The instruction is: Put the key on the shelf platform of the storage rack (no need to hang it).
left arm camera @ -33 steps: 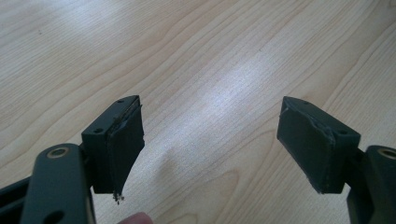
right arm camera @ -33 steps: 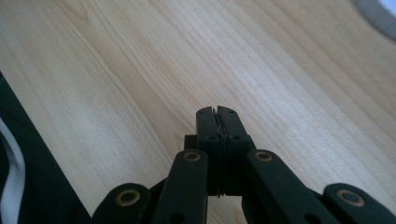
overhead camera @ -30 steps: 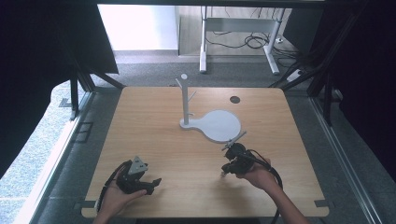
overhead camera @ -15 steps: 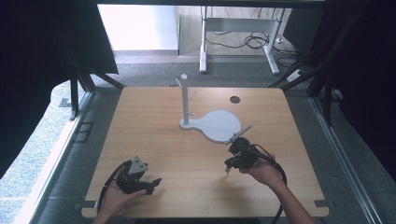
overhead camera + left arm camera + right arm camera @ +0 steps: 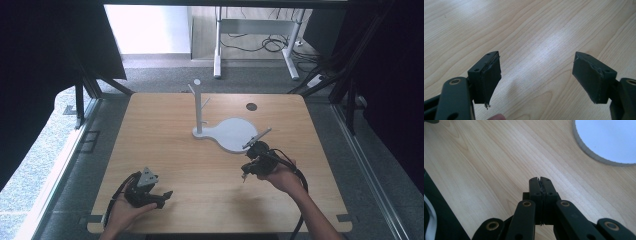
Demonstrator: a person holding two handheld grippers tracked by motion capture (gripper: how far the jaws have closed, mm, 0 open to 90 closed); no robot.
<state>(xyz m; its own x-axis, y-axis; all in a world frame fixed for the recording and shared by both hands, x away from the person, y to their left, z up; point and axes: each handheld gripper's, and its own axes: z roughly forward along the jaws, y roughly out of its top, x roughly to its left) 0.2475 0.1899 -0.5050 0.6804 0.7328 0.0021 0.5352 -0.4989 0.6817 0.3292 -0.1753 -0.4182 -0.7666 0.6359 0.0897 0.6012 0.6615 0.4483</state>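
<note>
in the high view, one white stand (image 5: 231, 134) sits mid-worktop (image 5: 165, 165); the right tongs (image 5: 248, 168) hover just beside its round base, the left tongs (image 5: 161, 196) well apart from it. the left gripper view shows two pads wide apart, holding nothing. in the right gripper view the jaws are pressed together, empty, the base's rim (image 5: 596, 157) near; they should part before approaching the stand.

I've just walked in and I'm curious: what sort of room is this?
Probably a lab or test workspace: a bare wooden table fenced by dark curtains, a person's hand-held grippers trailing cables, and a white stand on it.
</note>
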